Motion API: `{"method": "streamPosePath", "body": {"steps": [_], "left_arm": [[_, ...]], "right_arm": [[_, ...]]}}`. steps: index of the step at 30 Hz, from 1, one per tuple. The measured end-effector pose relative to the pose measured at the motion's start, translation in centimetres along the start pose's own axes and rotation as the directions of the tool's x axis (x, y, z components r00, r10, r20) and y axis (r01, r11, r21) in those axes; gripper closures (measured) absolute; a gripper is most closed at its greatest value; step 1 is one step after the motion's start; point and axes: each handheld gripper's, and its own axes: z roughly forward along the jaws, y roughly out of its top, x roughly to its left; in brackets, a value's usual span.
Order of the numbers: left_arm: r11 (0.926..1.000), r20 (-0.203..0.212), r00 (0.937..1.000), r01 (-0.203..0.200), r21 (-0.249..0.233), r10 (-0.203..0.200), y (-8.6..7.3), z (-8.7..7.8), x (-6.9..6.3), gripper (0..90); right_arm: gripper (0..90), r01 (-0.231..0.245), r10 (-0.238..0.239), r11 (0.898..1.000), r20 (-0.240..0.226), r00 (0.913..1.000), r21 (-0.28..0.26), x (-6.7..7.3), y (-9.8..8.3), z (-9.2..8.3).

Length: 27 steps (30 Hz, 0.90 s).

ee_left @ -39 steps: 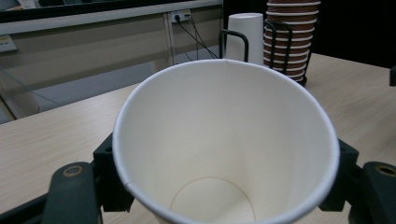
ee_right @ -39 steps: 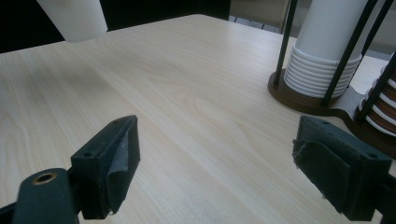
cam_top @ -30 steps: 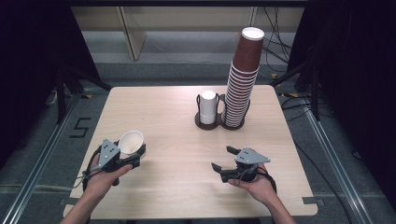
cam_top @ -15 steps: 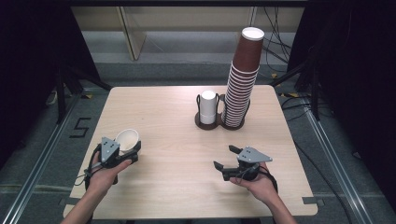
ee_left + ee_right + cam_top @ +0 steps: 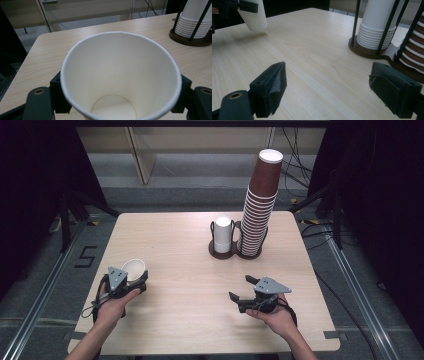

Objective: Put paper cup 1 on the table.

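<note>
My left gripper [image 5: 138, 279] is shut on a white paper cup [image 5: 134, 267] near the table's front left. In the left gripper view its jaws press the cup [image 5: 120, 75] from both sides, mouth toward the camera, and the cup is empty. In the right gripper view the cup [image 5: 254, 17] hangs tilted, its base close above the wood. My right gripper [image 5: 240, 288] rests at the front right, open, with bare tabletop between its pads [image 5: 275, 82].
At the back of the wooden table [image 5: 175, 235] stands a dark wire holder [image 5: 220, 254] with a short stack of white cups [image 5: 222, 235]. Beside it rises a tall stack of brown cups [image 5: 260, 205]. Dark floor and cables surround the table.
The left hand has lowered the cup slightly toward the table. The right hand has stayed where it was.
</note>
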Motion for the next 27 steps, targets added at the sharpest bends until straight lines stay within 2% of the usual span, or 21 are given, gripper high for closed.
{"method": "streamPosePath", "body": {"steps": [2, 3, 5, 8, 9, 13, 14, 15, 16, 17, 18, 19, 20, 21, 22, 23, 24, 25, 26, 27], "left_arm": [[0.9999, -0.007, 1.0, -0.004, 0.009, 0.005, 0.0, 0.0, 0.0, 25.6], [1.0, -0.003, 1.0, -0.003, 0.008, 0.004, -0.1, 0.2, 0.0, 25.6], [0.9999, -0.002, 1.0, 0.001, 0.016, -0.001, 0.0, 0.3, -0.2, 25.5], [0.9999, 0.003, 1.0, -0.005, 0.015, 0.005, 0.0, 0.5, -0.4, 25.4], [0.9997, 0.001, 1.0, -0.006, 0.022, 0.006, -0.1, 0.7, -0.4, 25.4], [0.9996, 0.009, 0.9999, 0.01, 0.025, -0.011, -0.4, 1.0, -0.3, 25.3], [0.9997, 0.015, 0.9998, 0.011, 0.023, -0.011, -0.4, 1.0, -0.4, 25.2], [0.9997, 0.015, 0.9998, 0.009, 0.024, -0.009, -0.3, 0.9, -0.5, 25.2], [0.9998, 0.019, 0.9998, 0.011, 0.017, -0.011, -0.3, 0.9, -0.6, 25.2], [0.9999, 0.031, 0.9995, 0.009, 0.013, -0.01, -0.1, 0.8, -0.9, 25.2], [0.9999, 0.031, 0.9995, 0.009, 0.013, -0.01, -0.1, 0.8, -0.9, 25.2], [0.9999, 0.052, 0.9986, 0.01, 0.011, -0.011, 0.0, 0.7, -1.4, 25.2], [0.9999, 0.052, 0.9986, 0.01, 0.011, -0.011, 0.0, 0.7, -1.4, 25.2], [0.9997, 0.078, 0.9968, 0.016, 0.019, -0.018, 0.1, 0.7, -2.1, 25.2], [0.9997, 0.078, 0.9968, 0.016, 0.019, -0.018, 0.1, 0.7, -2.1, 25.2], [1.0, 0.096, 0.9954, 0.003, 0.009, -0.004, 0.0, 0.9, -2.7, 25.2], [0.9998, 0.098, 0.9952, -0.002, 0.018, 0.0, 0.0, 1.0, -3.1, 25.1], [0.9997, 0.102, 0.9947, -0.007, 0.022, 0.005, 0.0, 1.1, -3.3, 25.1], [0.9997, 0.102, 0.9947, -0.007, 0.022, 0.005, 0.0, 1.1, -3.3, 25.0], [0.9993, 0.103, 0.9944, -0.023, 0.029, 0.02, -0.1, 1.3, -3.5, 25.0]], "right_arm": [[15.2, -0.004, 0.004, 1.0, -0.01, 0.9999, 0.007, 0.0, 0.0, 0.0], [15.2, -0.039, 0.039, 0.999, -0.01, 0.9992, 0.018, 0.3, 0.0, -0.1], [15.2, -0.005, 0.005, 1.0, -0.01, 0.9999, 0.005, 0.1, 0.0, 0.0], [15.2, -0.01, 0.01, 1.0, -0.004, 0.9999, -0.004, 0.1, 0.0, 0.1], [15.2, 0.013, -0.013, 1.0, -0.002, 0.9999, -0.011, 0.0, 0.0, 0.2], [15.2, 0.018, -0.019, 1.0, -0.004, 0.9998, -0.012, 0.0, 0.0, 0.2], [15.2, -0.011, 0.011, 1.0, -0.007, 0.9999, 0.0, 0.3, 0.0, 0.1], [15.2, -0.003, 0.003, 1.0, -0.006, 1.0, -0.006, 0.2, 0.0, 0.2], [15.2, -0.017, 0.017, 1.0, -0.008, 0.9998, 0.002, 0.3, 0.0, 0.1], [15.2, 0.007, -0.007, 1.0, -0.006, 1.0, -0.005, 0.1, 0.0, 0.2], [15.2, 0.007, -0.007, 1.0, -0.006, 1.0, -0.005, 0.1, 0.0, 0.2], [15.1, 0.0, 0.0, 1.0, -0.005, 1.0, -0.005, 0.1, 0.0, 0.2], [15.1, 0.0, 0.0, 1.0, -0.005, 1.0, -0.005, 0.1, 0.0, 0.2], [15.2, -0.037, 0.037, 0.999, -0.01, 0.9993, 0.013, 0.4, 0.0, 0.1], [15.1, -0.024, 0.024, 1.0, -0.021, 0.9995, 0.012, 0.3, 0.0, 0.2], [15.1, -0.025, 0.025, 1.0, -0.024, 0.9994, 0.014, 0.4, 0.0, 0.2], [15.2, -0.025, 0.025, 1.0, -0.025, 0.9994, 0.008, 0.4, 0.0, 0.3], [15.1, -0.001, 0.001, 1.0, -0.018, 0.9998, -0.005, 0.3, 0.0, 0.3], [15.1, -0.024, 0.025, 1.0, -0.024, 0.9994, 0.014, 0.4, 0.0, 0.2], [15.1, -0.028, 0.028, 1.0, -0.029, 0.9992, 0.01, 0.4, 0.0, 0.2]]}}
